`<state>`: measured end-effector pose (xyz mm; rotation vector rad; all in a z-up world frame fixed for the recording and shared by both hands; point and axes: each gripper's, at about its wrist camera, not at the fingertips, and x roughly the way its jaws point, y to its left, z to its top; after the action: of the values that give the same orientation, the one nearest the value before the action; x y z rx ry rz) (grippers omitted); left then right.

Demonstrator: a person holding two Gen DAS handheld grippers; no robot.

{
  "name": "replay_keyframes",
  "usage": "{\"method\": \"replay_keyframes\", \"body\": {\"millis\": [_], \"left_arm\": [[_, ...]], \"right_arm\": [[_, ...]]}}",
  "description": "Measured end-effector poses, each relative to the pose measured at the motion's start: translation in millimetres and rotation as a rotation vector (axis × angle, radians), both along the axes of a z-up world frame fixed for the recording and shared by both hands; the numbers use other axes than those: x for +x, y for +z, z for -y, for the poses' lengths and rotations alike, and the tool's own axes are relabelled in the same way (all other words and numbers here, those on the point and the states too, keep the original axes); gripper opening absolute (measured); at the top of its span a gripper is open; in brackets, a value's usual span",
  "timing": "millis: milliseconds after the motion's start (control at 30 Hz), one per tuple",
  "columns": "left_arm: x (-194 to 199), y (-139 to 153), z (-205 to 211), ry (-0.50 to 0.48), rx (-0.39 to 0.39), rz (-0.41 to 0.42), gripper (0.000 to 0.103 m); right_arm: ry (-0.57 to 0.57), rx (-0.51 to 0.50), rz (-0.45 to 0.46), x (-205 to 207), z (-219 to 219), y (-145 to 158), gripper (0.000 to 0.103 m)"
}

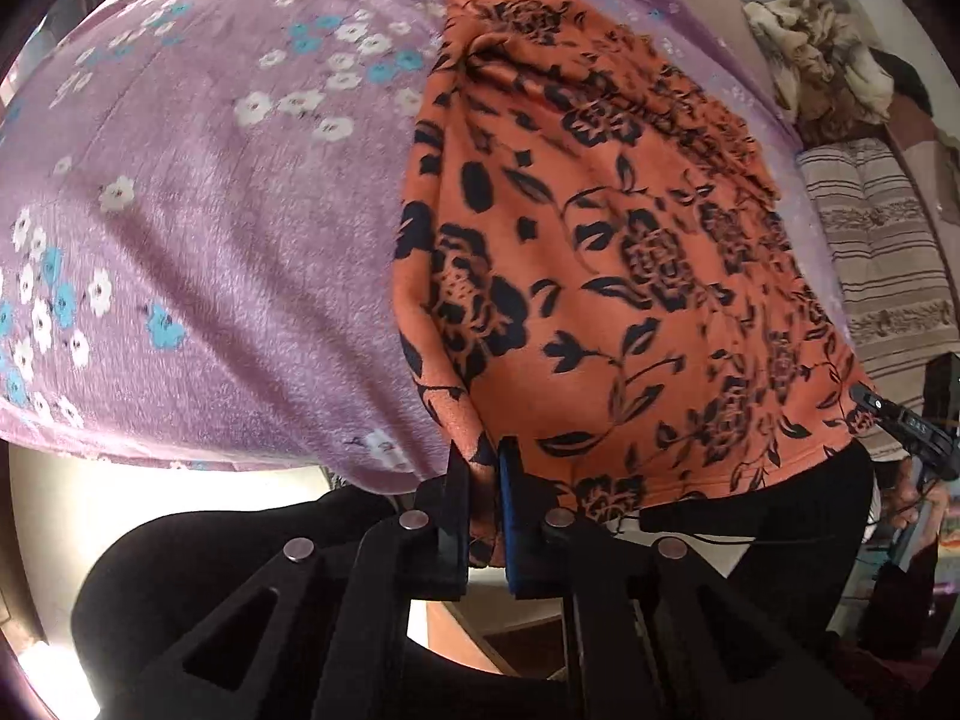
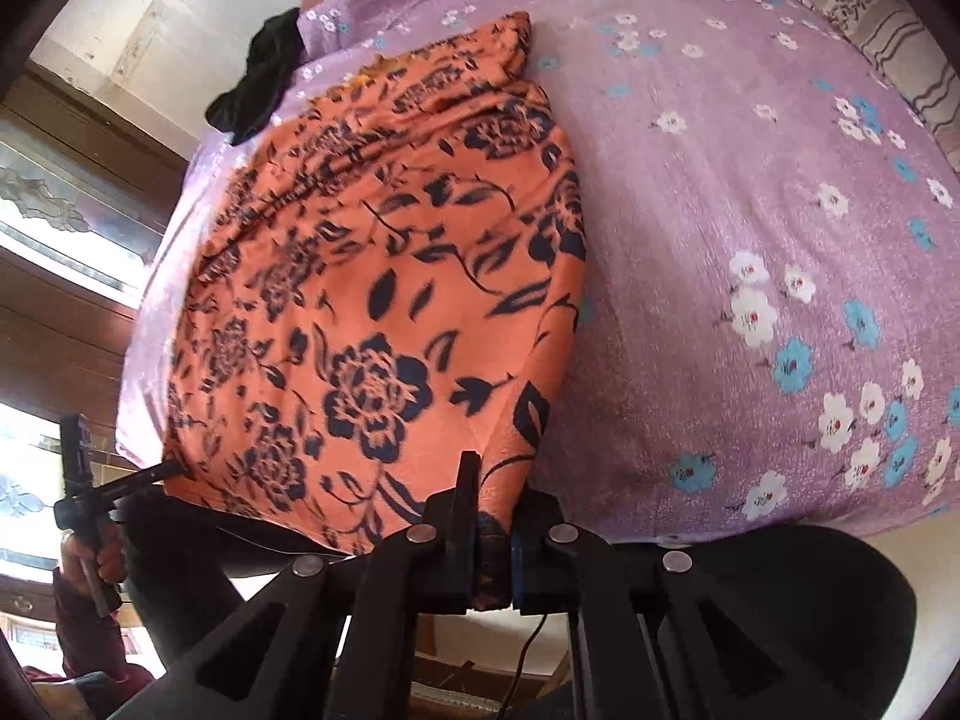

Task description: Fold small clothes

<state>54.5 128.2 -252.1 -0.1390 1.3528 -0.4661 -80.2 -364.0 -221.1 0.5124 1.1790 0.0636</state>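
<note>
While both grippers pinch, one orange garment (image 1: 600,276).

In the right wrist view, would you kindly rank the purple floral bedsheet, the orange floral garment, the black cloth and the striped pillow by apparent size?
1. Purple floral bedsheet
2. Orange floral garment
3 and 4. Black cloth and striped pillow: these look alike in size, and the frame edge cuts off the pillow, so I leave them unranked.

No legible text, label, brand or number in either view. Small pale marks sit on the dark body of the right gripper (image 1: 900,420) as seen from the left wrist camera (too blurred to make out as letters). The prints on the fabrics are flowers and leaves only.
</note>
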Motion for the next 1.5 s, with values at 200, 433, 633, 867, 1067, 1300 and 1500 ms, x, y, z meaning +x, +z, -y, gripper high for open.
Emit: {"method": "replay_keyframes", "body": {"millis": [200,433,633,867,1067,1300,1500], "left_arm": [[39,80,13,-0.053,-0.126,0.140,0.009],[153,112,38,0.028,-0.187,0.216,0.009],[289,74,52,0.195,-0.160,0.171,0.008],[359,-16,65,0.414,-0.033,0.160,0.008],[302,38,65,0.488,0.006,0.416,0.009],[242,55,73,0.469,0.060,0.403,0.067],[258,21,61,0.373,0.015,0.247,0.074]], "right_arm": [[-0.004,0.119,0.221,34,17,72,0.007],[-0.094,0.183,0.353,133,39,93,0.007],[-0.265,0.191,0.332,246,94,62,0.007],[-0.512,0.343,0.203,336,152,-53,0.020],[-0.668,0.371,0.361,295,169,-63,0.078],[-0.363,0.180,0.379,283,87,8,0.079],[-0.064,0.108,0.248,272,-33,8,0.076]]}}
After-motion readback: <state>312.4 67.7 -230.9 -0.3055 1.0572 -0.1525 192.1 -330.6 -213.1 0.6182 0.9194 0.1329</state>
